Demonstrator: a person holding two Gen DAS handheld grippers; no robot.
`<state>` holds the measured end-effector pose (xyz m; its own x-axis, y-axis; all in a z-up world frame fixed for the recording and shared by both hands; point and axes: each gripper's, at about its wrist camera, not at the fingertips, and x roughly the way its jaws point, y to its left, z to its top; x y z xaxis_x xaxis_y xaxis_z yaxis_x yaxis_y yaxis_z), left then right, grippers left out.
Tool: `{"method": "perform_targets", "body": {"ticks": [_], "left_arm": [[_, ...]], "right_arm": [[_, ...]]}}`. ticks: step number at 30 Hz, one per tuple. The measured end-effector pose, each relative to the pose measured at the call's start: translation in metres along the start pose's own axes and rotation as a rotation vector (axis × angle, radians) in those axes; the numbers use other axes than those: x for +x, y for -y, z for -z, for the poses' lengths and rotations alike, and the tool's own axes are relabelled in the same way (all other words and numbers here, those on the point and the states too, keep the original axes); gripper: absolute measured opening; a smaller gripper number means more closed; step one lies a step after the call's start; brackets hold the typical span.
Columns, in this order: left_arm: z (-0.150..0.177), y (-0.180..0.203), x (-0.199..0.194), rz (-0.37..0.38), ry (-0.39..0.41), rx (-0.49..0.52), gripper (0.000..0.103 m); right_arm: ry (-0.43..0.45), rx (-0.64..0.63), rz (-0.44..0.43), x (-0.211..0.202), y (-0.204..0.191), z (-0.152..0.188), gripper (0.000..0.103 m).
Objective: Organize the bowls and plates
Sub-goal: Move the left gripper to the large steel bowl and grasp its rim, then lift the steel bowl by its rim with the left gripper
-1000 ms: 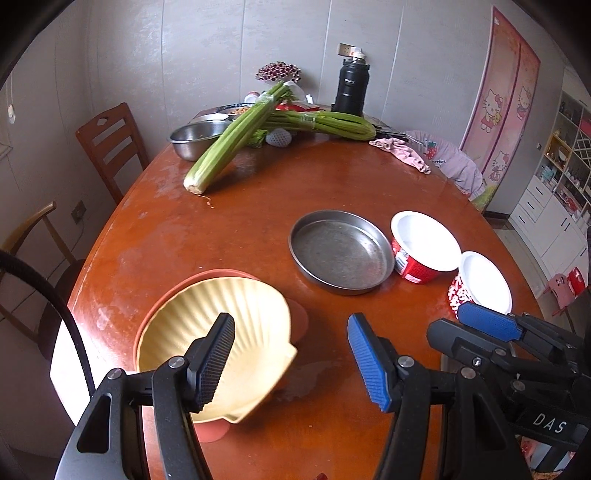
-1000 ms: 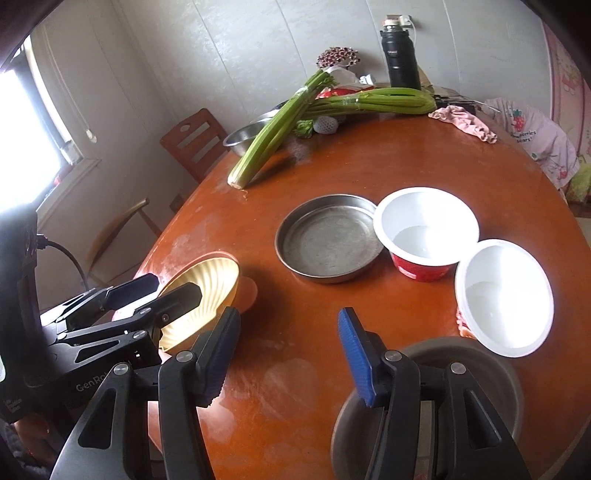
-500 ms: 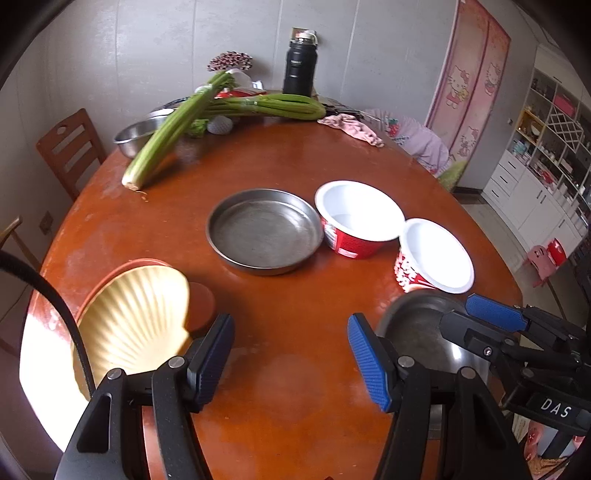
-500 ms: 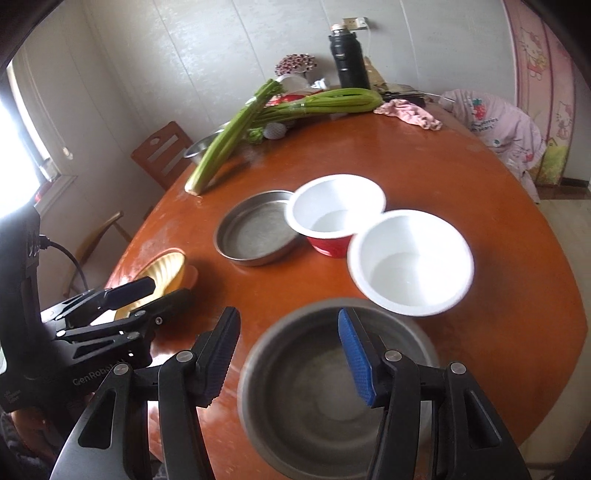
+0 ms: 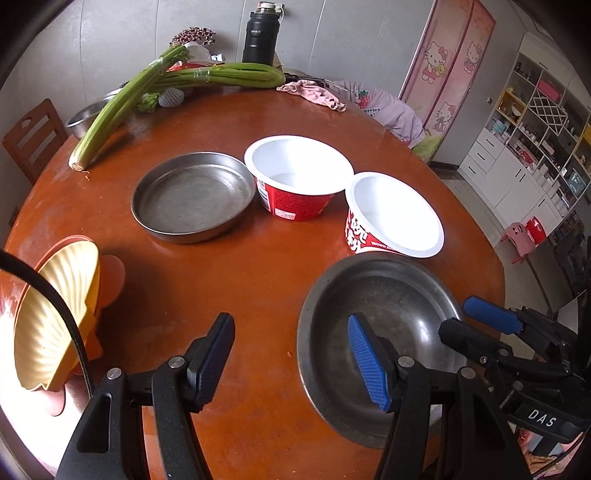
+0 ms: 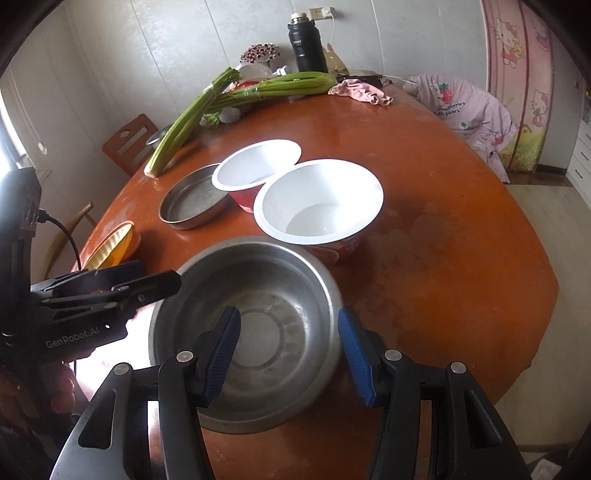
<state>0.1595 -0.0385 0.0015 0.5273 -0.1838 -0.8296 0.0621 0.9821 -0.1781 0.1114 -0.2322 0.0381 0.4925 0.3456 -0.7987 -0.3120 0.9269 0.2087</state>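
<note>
A steel bowl (image 6: 258, 295) stands near the table's front edge. My right gripper (image 6: 288, 350) hovers open just above its near half, pads clear of the rim. My left gripper (image 5: 291, 354) is open too and holds nothing; its blue finger hangs over the left rim of the steel bowl (image 5: 388, 314). Behind the bowl stand two red paper bowls with white insides (image 5: 395, 210) (image 5: 299, 173), and left of them a flat steel pan (image 5: 192, 195). A yellow shell-shaped plate (image 5: 55, 314) rests on an orange plate at the far left. The right gripper (image 5: 458, 314) also shows over the bowl's right rim.
Celery stalks (image 5: 110, 110), a black flask (image 5: 260, 35), a pink cloth (image 5: 310, 92) and another steel bowl (image 5: 83, 116) sit at the table's far side. A wooden chair (image 5: 29, 136) stands left. The round table's edge (image 6: 546, 280) curves close on the right.
Both grippers have swept right across the table, away from the shell plate. The steel bowl came into view and now lies under both. Neither jaw opening has changed.
</note>
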Motion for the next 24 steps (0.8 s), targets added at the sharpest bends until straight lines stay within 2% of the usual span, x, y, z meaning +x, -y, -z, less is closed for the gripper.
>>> {"method": "perform_targets", "body": {"ticks": [3,5,8,14,17,21,24], "left_arm": [[0.0,0.004,0.004,0.006,-0.01,0.004,0.063],[-0.001,0.007,0.007,0.012,-0.015,0.007,0.063],[-0.001,0.01,0.013,0.028,-0.023,0.004,0.063],[0.001,0.016,0.023,0.063,-0.051,0.003,0.063],[0.003,0.016,0.028,0.081,-0.067,-0.002,0.058],[0.007,0.01,0.027,0.048,-0.063,-0.005,0.051],[0.012,0.005,0.021,0.037,-0.065,-0.019,0.051]], "right_arm": [[0.008,0.01,0.003,0.0,0.009,-0.001,0.057],[-0.012,0.018,0.033,0.005,0.015,-0.001,0.057],[-0.03,0.02,0.03,0.011,0.017,0.003,0.057],[-0.041,-0.056,0.012,0.02,0.002,0.007,0.053],[-0.052,-0.109,0.013,0.024,-0.01,0.009,0.052],[-0.05,-0.149,0.027,0.025,-0.021,0.012,0.052],[-0.053,-0.152,0.009,0.024,-0.027,0.011,0.052]]}}
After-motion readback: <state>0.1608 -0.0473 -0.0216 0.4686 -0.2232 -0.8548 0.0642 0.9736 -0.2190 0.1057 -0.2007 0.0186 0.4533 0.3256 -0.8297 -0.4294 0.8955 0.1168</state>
